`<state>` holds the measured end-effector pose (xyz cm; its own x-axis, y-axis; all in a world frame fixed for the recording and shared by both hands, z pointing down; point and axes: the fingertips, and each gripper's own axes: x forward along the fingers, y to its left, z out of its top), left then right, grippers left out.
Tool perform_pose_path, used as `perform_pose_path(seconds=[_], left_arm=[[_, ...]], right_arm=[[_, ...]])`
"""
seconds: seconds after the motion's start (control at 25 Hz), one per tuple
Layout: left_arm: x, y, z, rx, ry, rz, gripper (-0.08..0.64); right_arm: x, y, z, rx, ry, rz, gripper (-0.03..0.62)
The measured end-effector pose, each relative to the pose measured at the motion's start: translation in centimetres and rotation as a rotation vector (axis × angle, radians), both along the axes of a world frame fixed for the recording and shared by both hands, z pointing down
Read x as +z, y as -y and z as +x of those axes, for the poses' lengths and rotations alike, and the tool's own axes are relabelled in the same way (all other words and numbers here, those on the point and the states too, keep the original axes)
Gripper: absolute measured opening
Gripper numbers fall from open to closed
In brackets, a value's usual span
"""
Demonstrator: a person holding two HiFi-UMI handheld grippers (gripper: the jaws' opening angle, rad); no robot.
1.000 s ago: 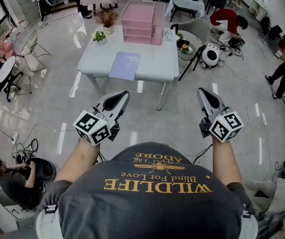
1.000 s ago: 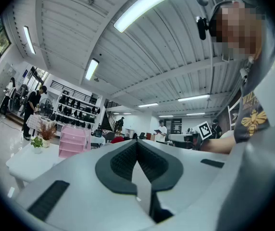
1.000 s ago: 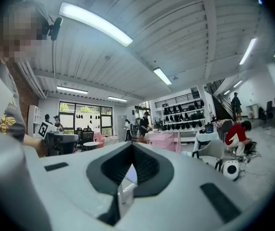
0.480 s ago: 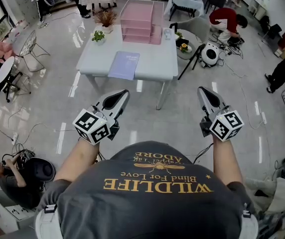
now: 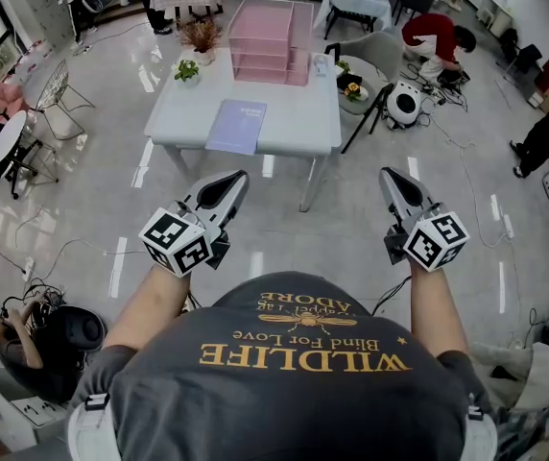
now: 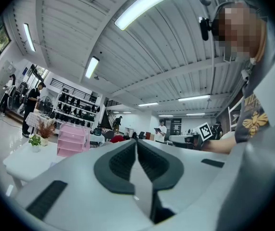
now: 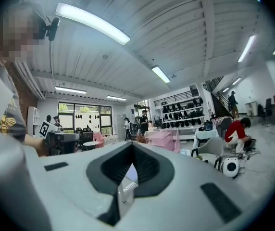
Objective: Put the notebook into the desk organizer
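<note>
Ahead of me, across open floor, the white table (image 5: 298, 121) stands well out of reach. The notebook (image 5: 237, 126) lies flat near its near edge, left of the middle. The pink organizer (image 5: 265, 41) sits at the far edge, well apart from the notebook and not touching it.

My left gripper (image 5: 241, 177) is clenched on nothing, its pads pressed tip to tip. My right gripper (image 5: 388, 174) is also closed and empty, its tips meeting in its own view. Both point level toward the table, held out in front of my chest.

Almost nothing has changed over the last second. Both grippers sit where they were, and the table and notebook have barely shifted in my view. Only a person crouched at the near left has moved a little.

I judge from this that the task has not really begun. I still need to walk up to the table and part one gripper's jaws before I can take the notebook by an edge.
</note>
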<state>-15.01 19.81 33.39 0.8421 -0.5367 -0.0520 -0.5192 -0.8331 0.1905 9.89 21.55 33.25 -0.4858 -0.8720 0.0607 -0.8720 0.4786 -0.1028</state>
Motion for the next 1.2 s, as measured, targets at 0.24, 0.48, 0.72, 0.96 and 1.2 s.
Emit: perform_pose_path(seconds=[0.24,0.48,0.72,0.96,1.2], left_arm=[[-0.1,-0.1,2.0,0.062,0.029,-0.003,0.405],[-0.5,-0.9,5.2,0.054,0.038,-0.008,0.423],[-0.5,-2.4,10.8,0.057,0.024,-0.023,0.423],[-0.2,-1.5,13.7,0.05,0.019,-0.045,0.423],[1.3,4.5,10.9,0.026,0.018,-0.055,0.422]], right_arm=[[-0.3,0.0,1.0,-0.011,0.008,0.009,0.0],[-0.7,-0.4,3.6,-0.033,0.01,0.015,0.0],[-1.0,-0.9,8.3,-0.056,0.005,0.022,0.0],[-0.5,0.8,10.9,-0.07,0.011,0.015,0.0],[0.8,6.7,8.8,-0.071,0.018,0.011,0.0]])
